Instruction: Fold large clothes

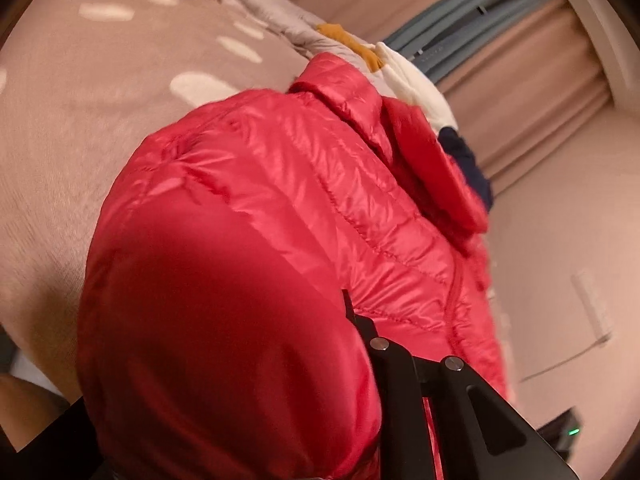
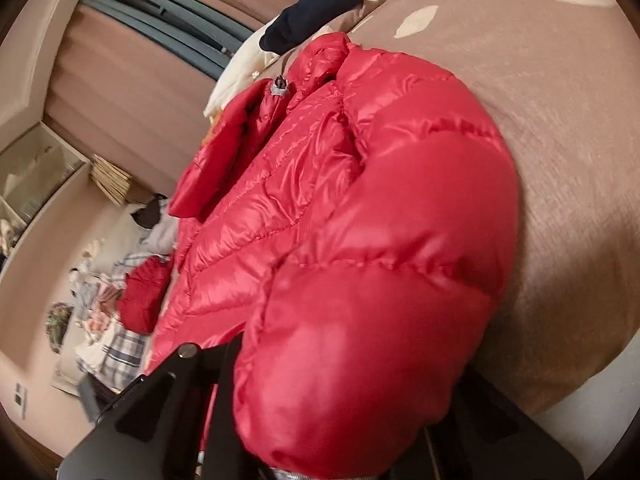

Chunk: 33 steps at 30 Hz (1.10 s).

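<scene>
Fabric fills most of both my wrist views: a shiny red quilted down jacket (image 1: 280, 208) lies on a beige bedspread with pale oval spots (image 1: 100, 92), its collar end pointing away from me toward the far edge of the bed. From the left wrist camera I see a puffy red sleeve or folded panel bulging up right over my left gripper (image 1: 384, 360); only one black finger with two silver bolts shows, pressed against the padding, and the other finger is buried, so I cannot tell how wide it stands or whether it really has cloth pinched. On the right wrist camera the right gripper (image 2: 224, 376) is much the same: one black finger with a silver bolt pokes out beside a fat red quilted bulge (image 2: 360, 300) that drapes over the gripper, and I cannot tell its opening or its grip either. Near the jacket's collar (image 2: 320, 60) I can make out a small grey zip pull (image 2: 280, 86). Beyond the collar lie a dark navy garment (image 2: 312, 12) and a cream-white cloth (image 2: 236, 76), touching the jacket's top edge. Pinkish curtains (image 1: 520, 80) hang behind the bed, and a heap of mixed clothes (image 2: 112, 300) sits on the floor well apart from the jacket.
</scene>
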Each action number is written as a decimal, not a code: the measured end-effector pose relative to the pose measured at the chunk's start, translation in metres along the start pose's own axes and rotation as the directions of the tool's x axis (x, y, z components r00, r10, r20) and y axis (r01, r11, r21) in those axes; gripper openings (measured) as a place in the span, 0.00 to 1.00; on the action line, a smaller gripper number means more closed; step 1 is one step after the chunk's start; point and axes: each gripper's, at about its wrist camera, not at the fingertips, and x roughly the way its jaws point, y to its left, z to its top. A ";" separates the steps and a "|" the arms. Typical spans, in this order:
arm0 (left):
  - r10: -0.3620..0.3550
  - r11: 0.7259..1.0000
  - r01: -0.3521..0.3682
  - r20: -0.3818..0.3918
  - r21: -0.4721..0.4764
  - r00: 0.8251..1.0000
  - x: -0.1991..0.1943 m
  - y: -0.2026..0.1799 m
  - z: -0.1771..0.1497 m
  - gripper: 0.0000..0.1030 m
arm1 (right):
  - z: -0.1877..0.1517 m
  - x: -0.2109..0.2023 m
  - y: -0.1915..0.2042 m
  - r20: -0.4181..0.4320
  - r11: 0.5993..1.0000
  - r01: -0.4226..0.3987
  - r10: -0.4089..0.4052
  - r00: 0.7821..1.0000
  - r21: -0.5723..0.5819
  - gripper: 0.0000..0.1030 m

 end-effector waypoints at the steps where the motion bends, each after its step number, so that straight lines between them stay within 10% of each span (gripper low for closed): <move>1: 0.032 0.999 -0.032 -0.007 0.017 0.999 -0.001 -0.005 0.001 0.16 | 0.002 0.001 0.001 -0.006 1.000 0.004 -0.004 1.000 0.002 0.06; 7: 0.158 0.976 -0.171 0.103 0.135 0.982 -0.034 -0.034 0.013 0.16 | 0.010 -0.026 0.041 0.055 0.974 0.134 -0.126 0.991 -0.184 0.10; 24: -0.015 0.948 -0.106 0.376 0.301 0.927 -0.169 -0.116 0.041 0.15 | 0.036 -0.166 0.136 0.301 0.929 -0.062 0.181 0.936 -0.366 0.15; 33: 0.051 0.937 -0.152 0.308 0.315 0.950 -0.131 -0.127 0.072 0.15 | 0.059 -0.142 0.148 0.267 0.944 -0.011 0.105 0.958 -0.331 0.18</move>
